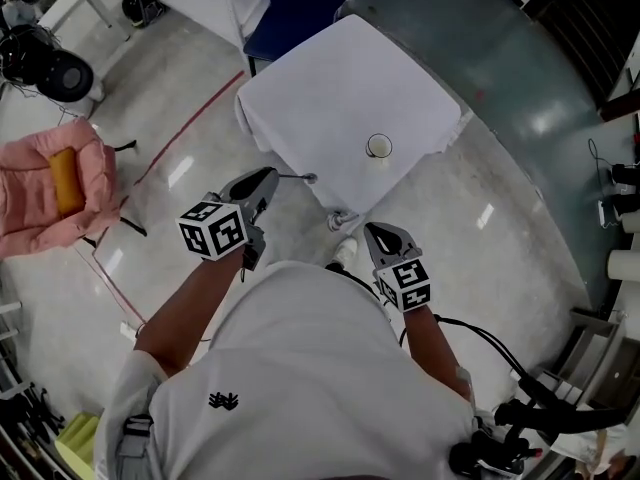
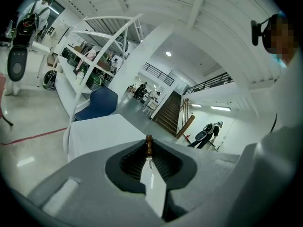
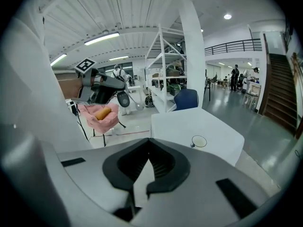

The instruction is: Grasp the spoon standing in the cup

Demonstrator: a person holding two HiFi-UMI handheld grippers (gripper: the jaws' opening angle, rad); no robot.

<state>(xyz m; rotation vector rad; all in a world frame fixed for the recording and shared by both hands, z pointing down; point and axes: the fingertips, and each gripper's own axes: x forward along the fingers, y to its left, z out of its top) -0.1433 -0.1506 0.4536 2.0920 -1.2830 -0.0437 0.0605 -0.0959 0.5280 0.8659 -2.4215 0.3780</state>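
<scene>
We see the spoon (image 2: 148, 145) clamped in the left claw (image 1: 268, 180). Its thin shaft runs up between the two ribbed pads, and a brown, knobbed end pokes out just past the tips. In the head view the spoon sticks out to the right from that claw. It is held in the air beside the near-left edge of the counter (image 1: 320, 78) and well apart from the cup (image 1: 379, 146).

The cup stands upright on the white cloth, toward the near-right side of the counter, with its round rim open to us.

The right claw (image 1: 378, 233) hangs near the person's body, off the near corner of the counter and pointing toward it. In the right gripper view its jaws are together at the tips with nothing between them, and the cup sits beyond them on the cloth.

A blue chair (image 1: 290, 8) stands at the far side of the counter. To the left on the glossy floor (image 1: 180, 168) is a pink chair (image 1: 40, 198) with an orange cushion (image 1: 66, 180) on it, and a red line (image 1: 190, 118) runs across the floor between that chair and the counter. White shelving (image 3: 165, 65) rises behind the counter in the right gripper view, and a staircase (image 3: 284, 89) climbs at the far right.
</scene>
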